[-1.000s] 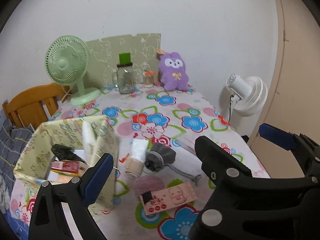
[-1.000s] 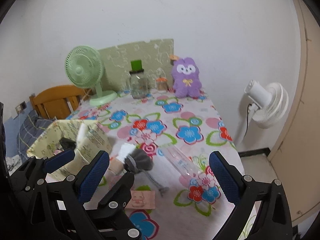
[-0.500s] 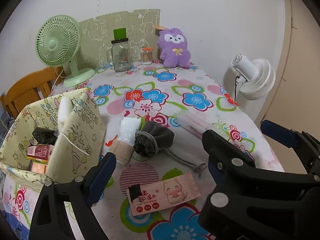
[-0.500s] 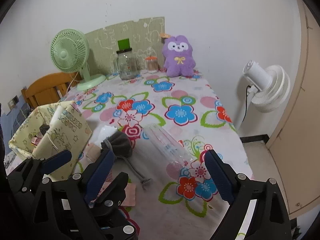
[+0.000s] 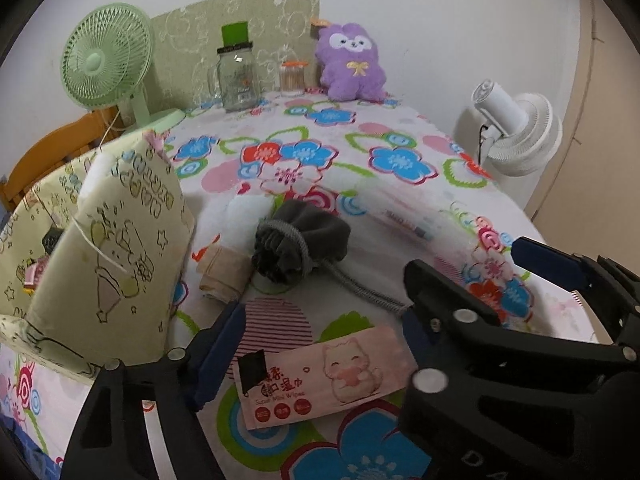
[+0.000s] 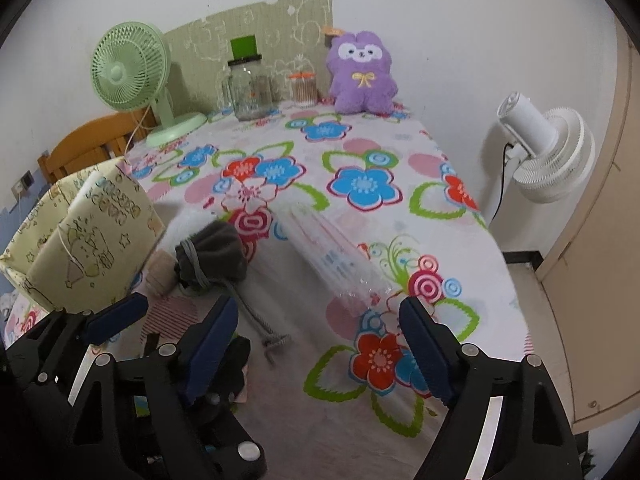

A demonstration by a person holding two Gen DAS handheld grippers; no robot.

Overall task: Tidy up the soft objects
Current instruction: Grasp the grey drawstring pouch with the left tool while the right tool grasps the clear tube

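Floral tablecloth point(image 5: 304, 128), blue, red and pink blossoms on white, spread over a table against a white wall. At the far edge: a green desk fan point(image 5: 106, 66) on the left, a glass jar point(image 5: 237, 78) with a green-topped lid, a small orange-lidded container point(image 5: 292, 78), and a purple plush toy point(image 5: 351, 64) on the right, all before a pale patterned board point(image 5: 240, 20). Wooden chair back point(image 5: 52, 148) far left; white floor fan point(image 5: 516, 128) off the table's right edge, beside a beige door point(image 6: 600, 240).

On the left, a yellow patterned fabric basket point(image 5: 120, 248) standing open. Just right of it a beige folded cloth point(image 5: 222, 274), then a grey drawstring pouch point(image 5: 300, 242), its cord trailing near and right. Nearest, a pink pack of wet wipes point(image 5: 320, 376), lying flat between the fingers of the left gripper point(image 5: 316, 340), jaws closing but pads not pressing it, nothing held. Right gripper point(image 6: 316, 344) likewise closing, empty, over bare cloth, a clear plastic pack point(image 6: 336, 256) just beyond its fingertips.

Only in the left view: the printed cat on the wipes, items inside the basket, a white roll behind the pouch. Only in the right view: the clear pack's full length, the floor by the door, the left gripper's fingers point(image 6: 116, 316) at the near left.
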